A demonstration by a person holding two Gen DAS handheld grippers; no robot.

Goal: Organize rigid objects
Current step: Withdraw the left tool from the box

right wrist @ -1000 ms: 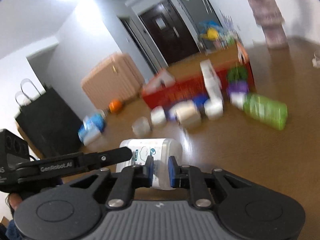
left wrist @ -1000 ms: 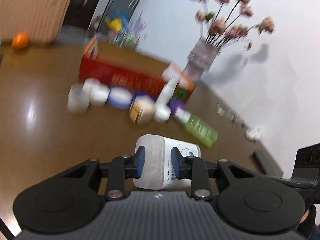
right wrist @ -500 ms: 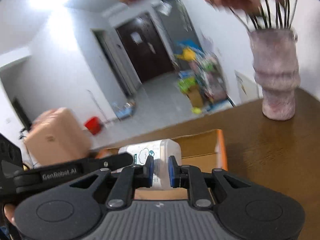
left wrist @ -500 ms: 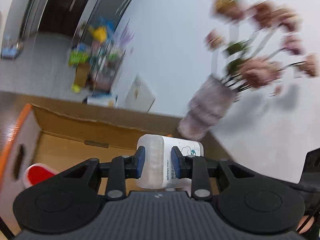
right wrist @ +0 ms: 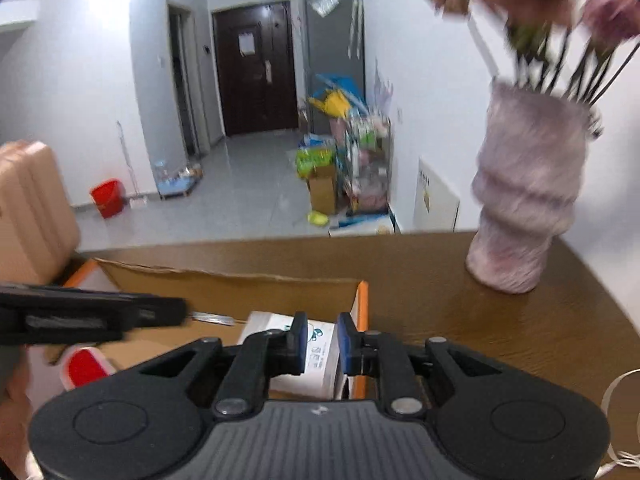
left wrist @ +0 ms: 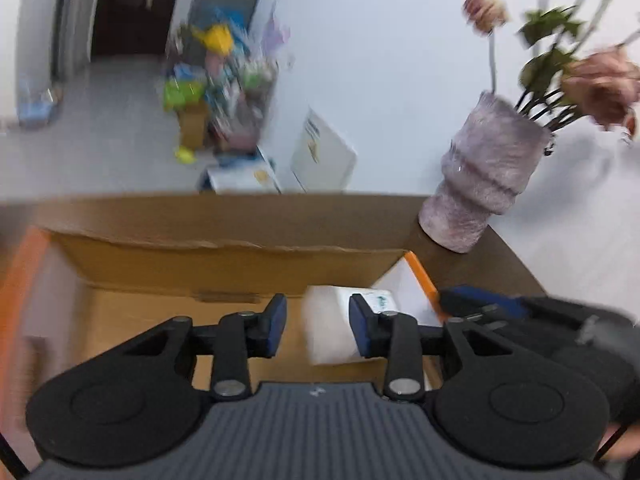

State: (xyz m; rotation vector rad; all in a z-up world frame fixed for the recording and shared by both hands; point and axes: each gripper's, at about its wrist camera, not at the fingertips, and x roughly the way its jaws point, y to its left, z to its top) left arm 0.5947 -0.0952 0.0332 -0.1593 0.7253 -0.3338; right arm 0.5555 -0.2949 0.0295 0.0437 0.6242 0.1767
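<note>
Left black two-finger gripper (left wrist: 317, 330) spread wide, blue pads (left wrist: 277, 326) clear of the white rectangular plastic container with printed label (left wrist: 340, 328), gap visible on the left side; right pad possibly touching, blur prevents confirming. Right black two-finger gripper (right wrist: 322, 340) narrowed around the same container (right wrist: 280, 344), pads flanking its labelled end, apparently clamped on it. Container low inside the open brown cardboard box with orange edges (left wrist: 224, 264), near its right wall. Red-and-white item (right wrist: 86, 366) at box left. Pink fuzzy ribbed vase (right wrist: 524, 208) upright on the brown wooden table (right wrist: 480, 320), beside the box.
</note>
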